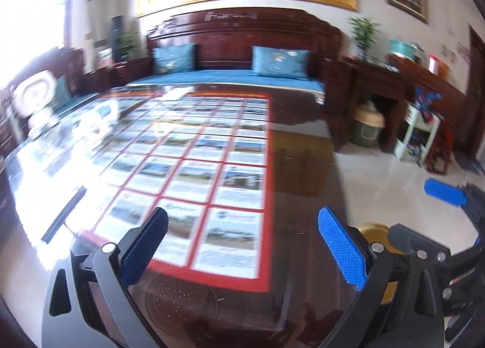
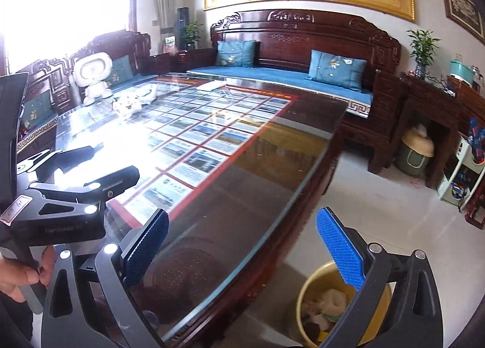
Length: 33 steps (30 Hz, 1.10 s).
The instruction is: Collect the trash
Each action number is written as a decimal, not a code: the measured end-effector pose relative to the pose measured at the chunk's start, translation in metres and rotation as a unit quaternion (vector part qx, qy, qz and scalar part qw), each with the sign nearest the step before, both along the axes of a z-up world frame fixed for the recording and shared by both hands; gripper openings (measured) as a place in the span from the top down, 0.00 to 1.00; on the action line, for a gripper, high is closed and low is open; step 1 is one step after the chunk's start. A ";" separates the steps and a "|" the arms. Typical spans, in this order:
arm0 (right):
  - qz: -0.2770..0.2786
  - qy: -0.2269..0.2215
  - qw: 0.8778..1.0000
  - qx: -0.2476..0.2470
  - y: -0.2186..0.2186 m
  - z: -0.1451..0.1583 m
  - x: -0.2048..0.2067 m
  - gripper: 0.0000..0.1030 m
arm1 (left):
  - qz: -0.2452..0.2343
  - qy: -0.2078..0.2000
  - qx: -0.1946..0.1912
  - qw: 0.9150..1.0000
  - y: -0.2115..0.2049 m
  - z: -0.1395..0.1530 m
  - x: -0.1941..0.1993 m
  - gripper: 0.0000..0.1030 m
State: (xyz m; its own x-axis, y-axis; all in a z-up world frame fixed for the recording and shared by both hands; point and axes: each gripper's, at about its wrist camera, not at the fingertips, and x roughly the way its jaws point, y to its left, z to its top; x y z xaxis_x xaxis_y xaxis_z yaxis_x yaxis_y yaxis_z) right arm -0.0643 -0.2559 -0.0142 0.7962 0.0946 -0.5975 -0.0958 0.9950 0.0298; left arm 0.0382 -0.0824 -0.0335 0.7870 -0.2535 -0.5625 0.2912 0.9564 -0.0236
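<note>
Nearest us, our left gripper (image 1: 242, 245) stands released, jaws wide, nothing between them, over the glass table (image 1: 303, 166). Our right gripper (image 2: 242, 248) is likewise spread and empty, straddling the table's right edge. Just beyond that edge, on bare tiled floor (image 2: 379, 196), sits the yellow bin (image 2: 303, 296) with the trash (image 2: 330, 302) inside; its rim is partly covered by our right finger. A hand (image 2: 18, 275) shows at the left margin. The tabletop ahead lies open; glare washes out its left side. Farther off, white figurines (image 2: 127, 102), then the sofa (image 2: 288, 75).
</note>
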 end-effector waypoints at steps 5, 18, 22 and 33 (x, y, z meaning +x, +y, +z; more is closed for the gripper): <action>0.014 -0.005 1.000 0.014 0.036 -0.004 0.009 0.08 | 0.056 -0.015 0.017 0.998 0.036 -0.003 0.001 0.04; 0.020 -0.021 0.998 0.047 0.083 -0.003 0.040 0.08 | 0.127 -0.033 0.028 0.991 0.097 0.004 -0.002 0.04; 0.023 -0.029 0.998 0.055 0.089 -0.003 0.046 0.08 | 0.142 -0.034 0.026 0.989 0.108 0.005 0.000 0.04; -0.001 -0.039 0.998 0.040 0.090 -0.009 0.058 0.08 | 0.178 -0.022 0.014 0.984 0.129 0.000 0.015 0.04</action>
State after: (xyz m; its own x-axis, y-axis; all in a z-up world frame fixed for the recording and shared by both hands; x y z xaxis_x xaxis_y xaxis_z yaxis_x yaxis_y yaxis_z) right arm -0.0060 -0.1659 -0.0228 0.8408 0.1378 -0.5236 -0.0991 0.9899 0.1013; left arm 0.0532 0.0468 -0.0332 0.8468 0.0581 -0.5287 -0.0628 0.9980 0.0092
